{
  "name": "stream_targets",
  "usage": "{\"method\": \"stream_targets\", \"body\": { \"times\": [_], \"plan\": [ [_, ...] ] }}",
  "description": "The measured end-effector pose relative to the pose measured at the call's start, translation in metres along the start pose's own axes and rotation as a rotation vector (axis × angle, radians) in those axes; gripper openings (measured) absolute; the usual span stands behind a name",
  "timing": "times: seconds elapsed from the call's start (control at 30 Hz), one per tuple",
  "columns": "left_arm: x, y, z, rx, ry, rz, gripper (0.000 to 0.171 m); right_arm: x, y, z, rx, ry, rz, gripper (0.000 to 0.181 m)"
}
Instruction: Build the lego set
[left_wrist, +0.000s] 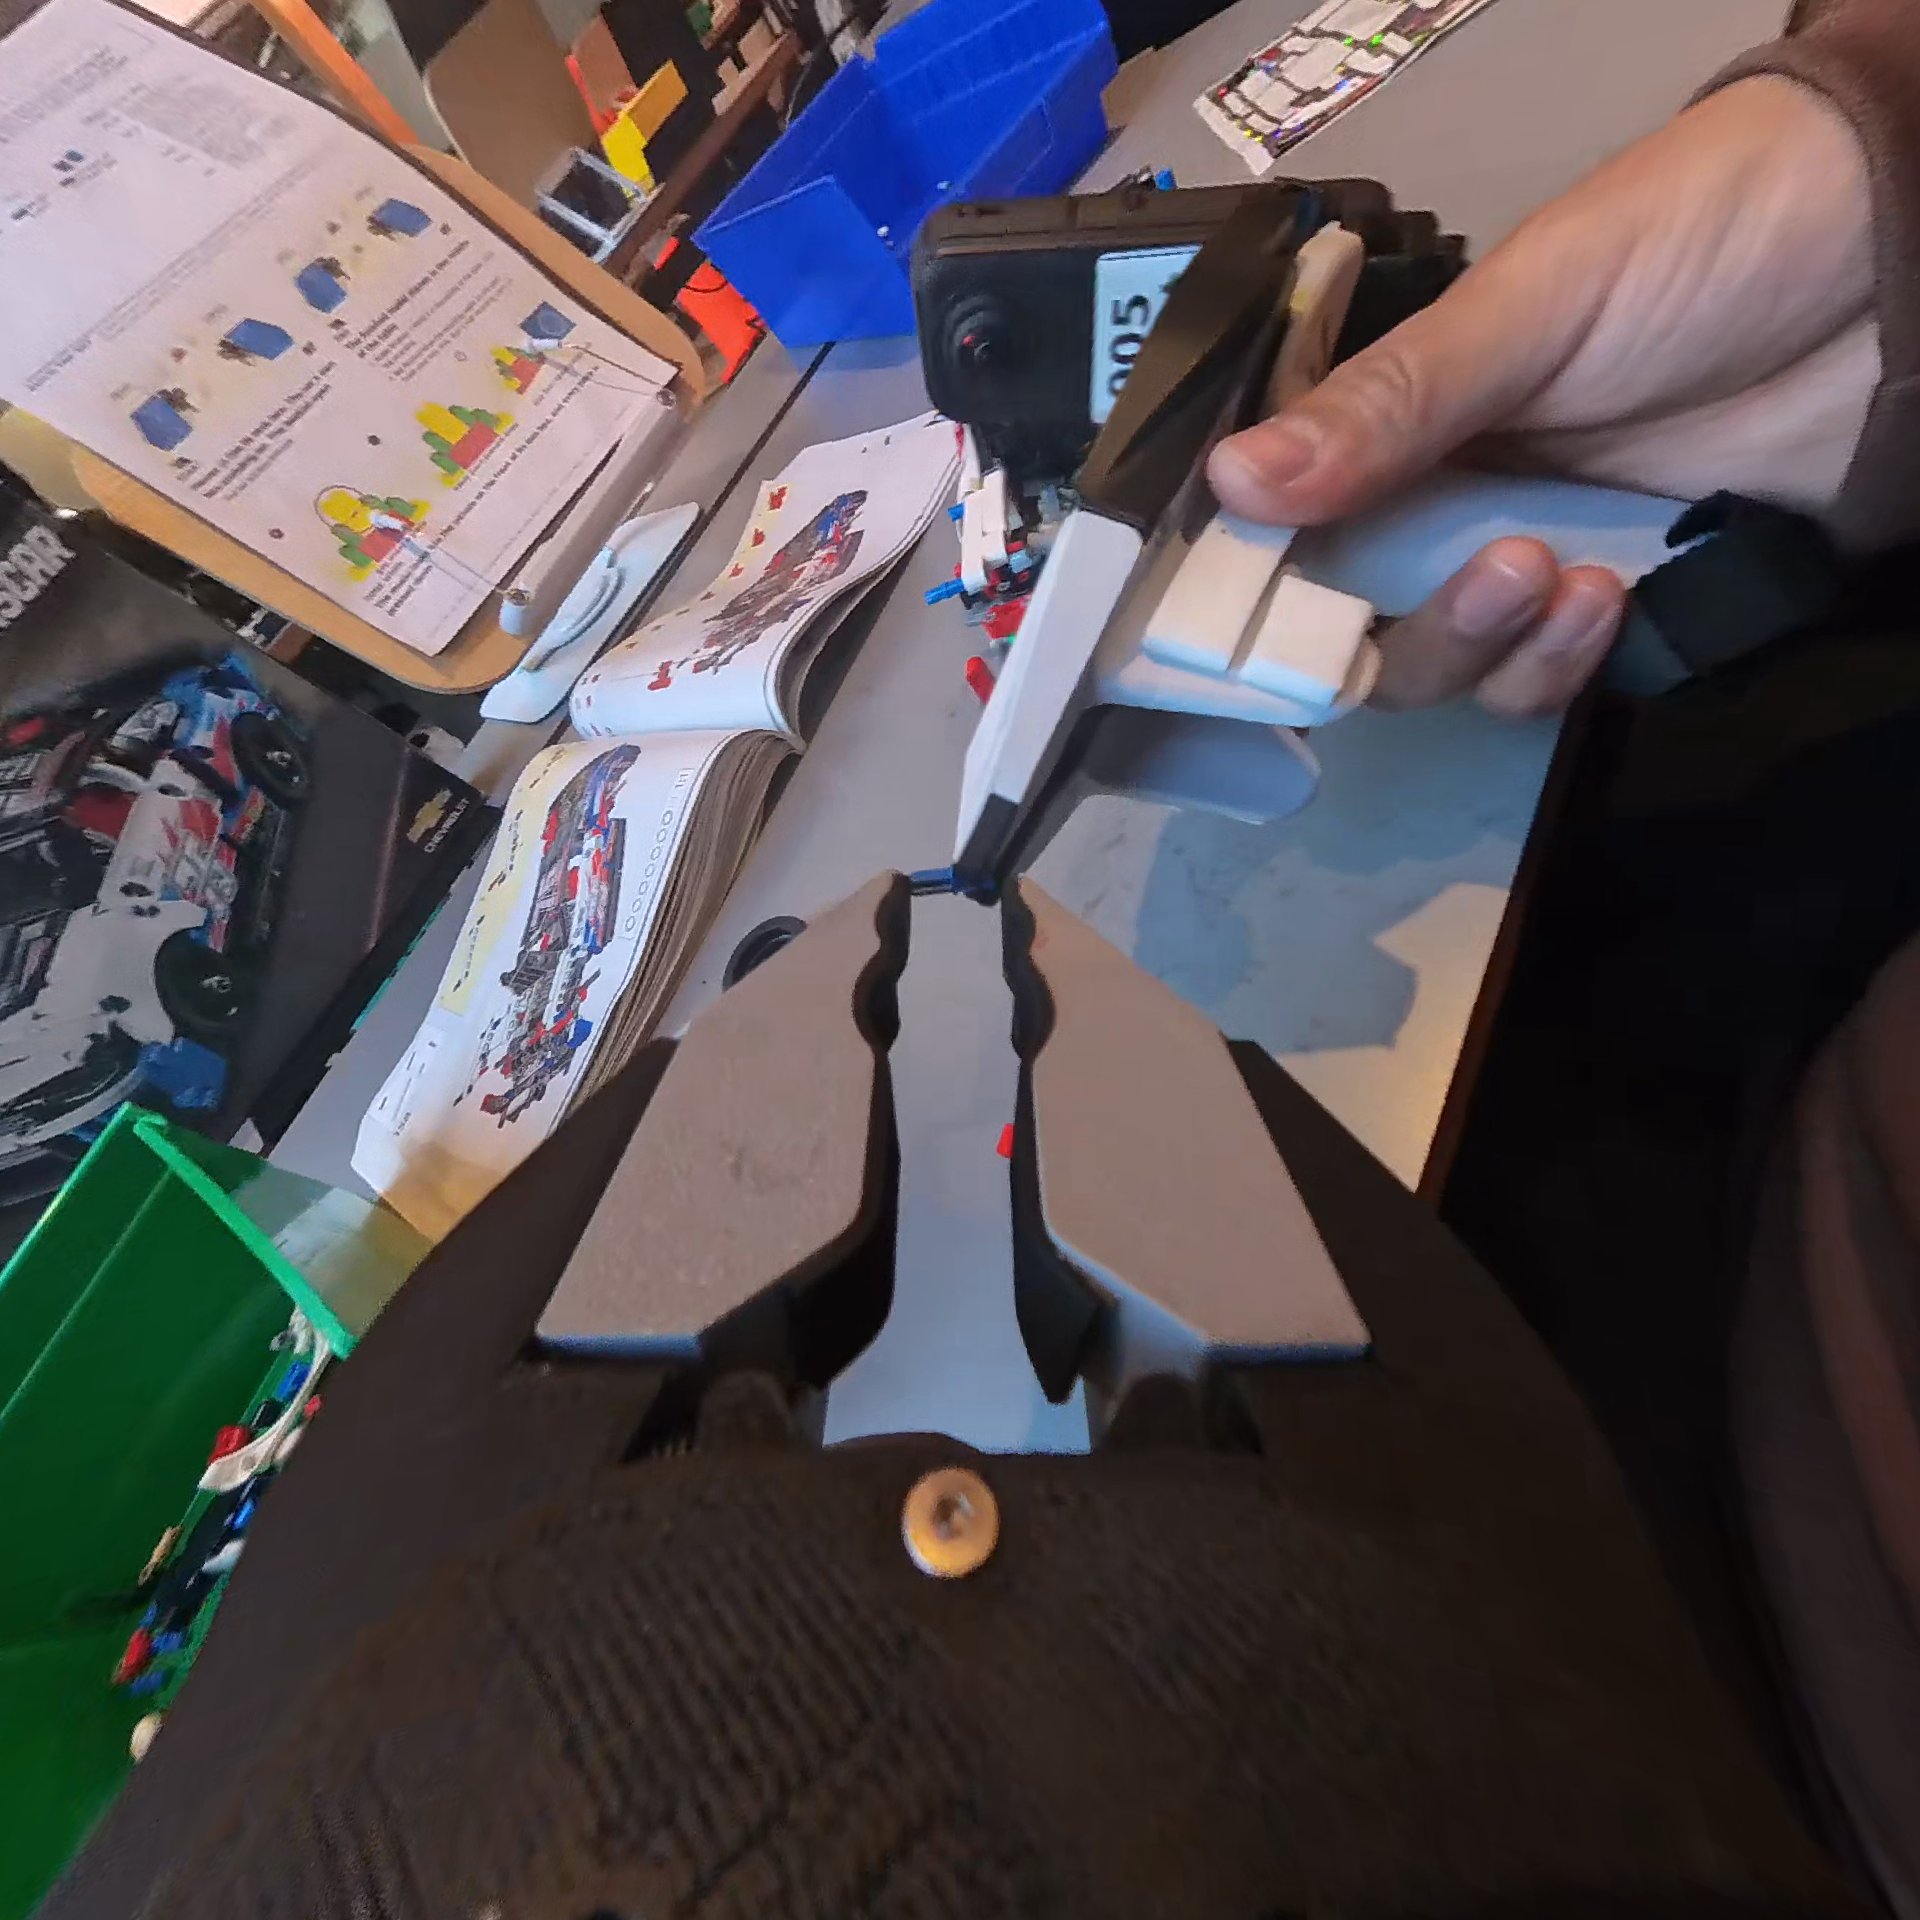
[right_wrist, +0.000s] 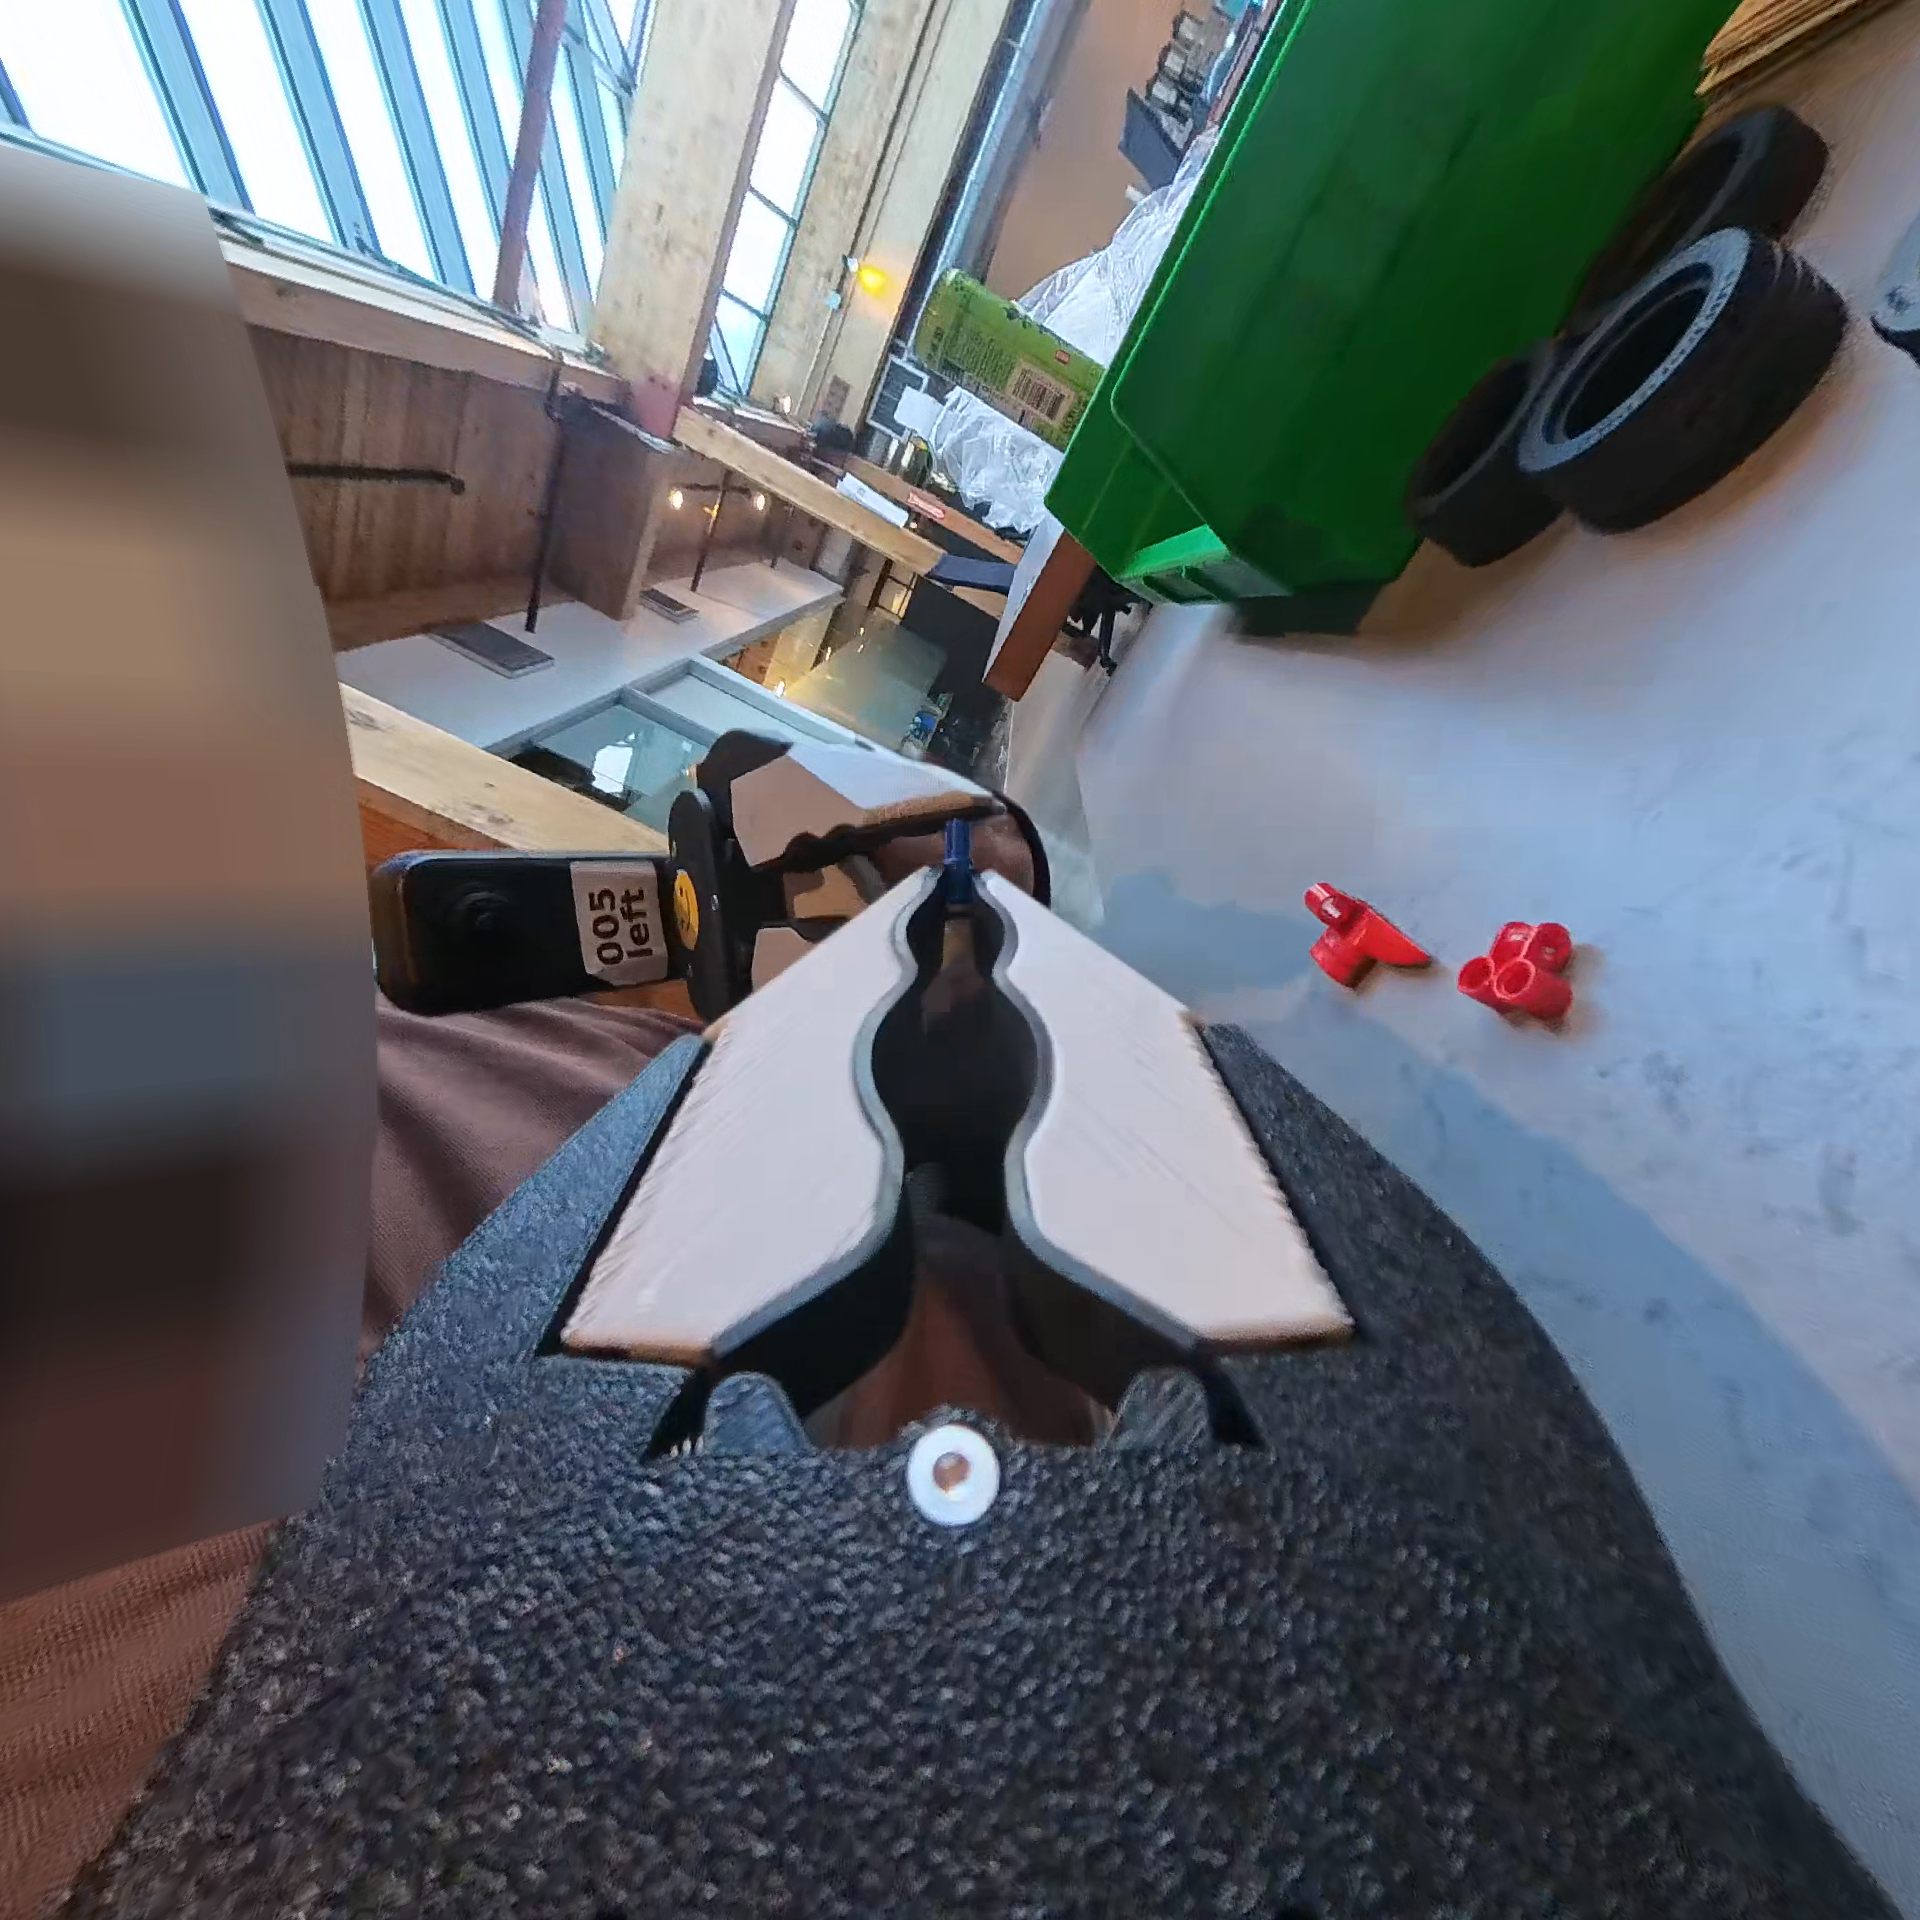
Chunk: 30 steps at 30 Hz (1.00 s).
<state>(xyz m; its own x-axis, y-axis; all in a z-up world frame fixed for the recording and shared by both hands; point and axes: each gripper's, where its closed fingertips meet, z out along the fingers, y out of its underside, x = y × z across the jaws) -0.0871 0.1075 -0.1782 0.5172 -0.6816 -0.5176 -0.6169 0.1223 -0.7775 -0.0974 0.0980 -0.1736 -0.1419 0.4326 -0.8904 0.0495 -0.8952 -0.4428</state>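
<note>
Blue pin (left_wrist: 940, 883) pinched by right tool (left_wrist: 977, 883), touching the slightly parted left tool (left_wrist: 951, 899)

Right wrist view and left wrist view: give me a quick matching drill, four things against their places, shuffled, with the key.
Things:
1 blue pin
2 two red pieces
3 black tyres
4 instruction booklet

Places:
a lying open on the table
b right beside the green bin
c pinched at the tips of the right gripper
d lying loose on bare table, apart from the bin

Pairs: 1-c, 2-d, 3-b, 4-a
</note>
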Motion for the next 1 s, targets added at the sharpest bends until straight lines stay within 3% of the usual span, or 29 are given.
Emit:
{"method": "stream_targets", "body": {
  "times": [0.2,0.4,0.57,0.77,1.0],
  "plan": [
    [0.017,0.004,0.000,0.009,0.192,0.036,0.012,0.008,0.016,0.004,-0.144,0.084,-0.083,0.004],
    [0.020,0.006,0.003,0.003,0.250,0.105,0.007,0.012,0.017,0.005,-0.162,0.097,-0.099,0.004],
    [0.024,0.006,0.001,0.040,0.333,0.017,0.008,0.011,0.019,0.004,-0.148,0.059,-0.073,0.005],
    [0.019,0.005,0.004,0.069,0.314,-0.107,0.006,0.013,0.013,0.003,-0.099,0.035,-0.004,0.007],
    [0.022,0.006,0.003,0.079,0.327,-0.138,0.011,0.014,0.013,0.003,-0.097,0.049,-0.026,0.006]
  ]
}}
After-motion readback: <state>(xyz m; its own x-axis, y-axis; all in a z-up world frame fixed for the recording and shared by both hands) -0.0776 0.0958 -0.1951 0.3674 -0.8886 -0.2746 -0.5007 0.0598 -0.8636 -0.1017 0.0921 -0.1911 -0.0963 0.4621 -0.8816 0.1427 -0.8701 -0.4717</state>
